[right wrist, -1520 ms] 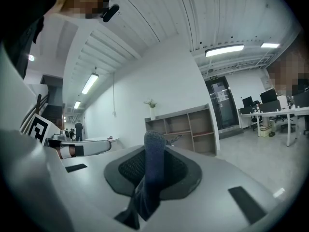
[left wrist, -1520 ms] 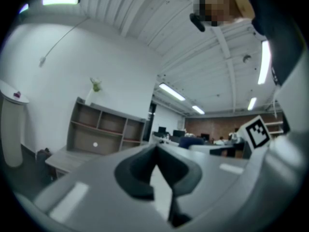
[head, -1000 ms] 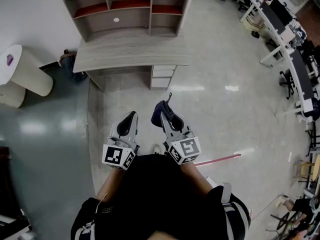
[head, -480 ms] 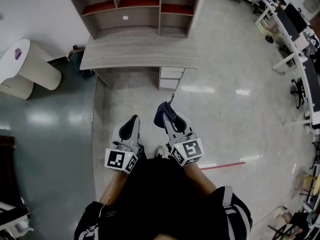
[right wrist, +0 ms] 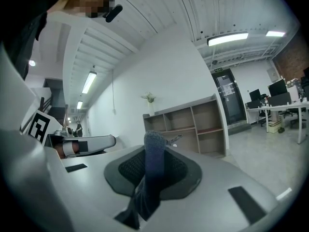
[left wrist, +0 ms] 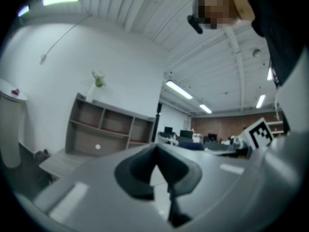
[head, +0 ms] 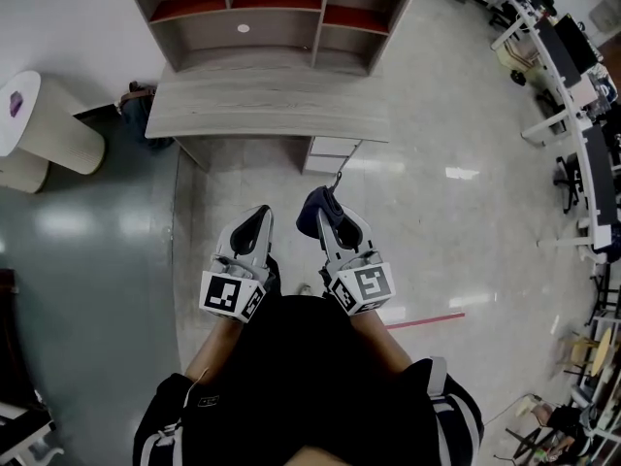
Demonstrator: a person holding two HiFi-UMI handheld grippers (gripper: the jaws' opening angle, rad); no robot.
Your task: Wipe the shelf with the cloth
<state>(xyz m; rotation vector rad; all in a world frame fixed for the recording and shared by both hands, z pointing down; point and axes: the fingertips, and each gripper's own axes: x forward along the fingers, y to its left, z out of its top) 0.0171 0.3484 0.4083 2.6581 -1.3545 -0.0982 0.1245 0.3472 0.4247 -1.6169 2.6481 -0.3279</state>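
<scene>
The grey shelf unit (head: 277, 13) with open compartments stands on a wooden desk (head: 267, 110) at the top of the head view, well ahead of both grippers. It also shows as the shelf (left wrist: 108, 129) in the left gripper view and the shelf (right wrist: 190, 127) in the right gripper view. My right gripper (head: 328, 214) is shut on a dark blue cloth (head: 312, 212), the cloth (right wrist: 150, 175) standing pinched between the jaws. My left gripper (head: 250, 227) is shut with nothing in it, beside the right one.
A white drawer unit (head: 330, 153) sits under the desk. A round white table (head: 39, 129) stands at the left. Office desks and chairs (head: 572, 76) line the right side. A red line (head: 427, 318) marks the glossy floor.
The view has shifted slightly; the desk and shelf sit a little closer and higher in the head view. Both grippers stay side by side, the cloth still held.
</scene>
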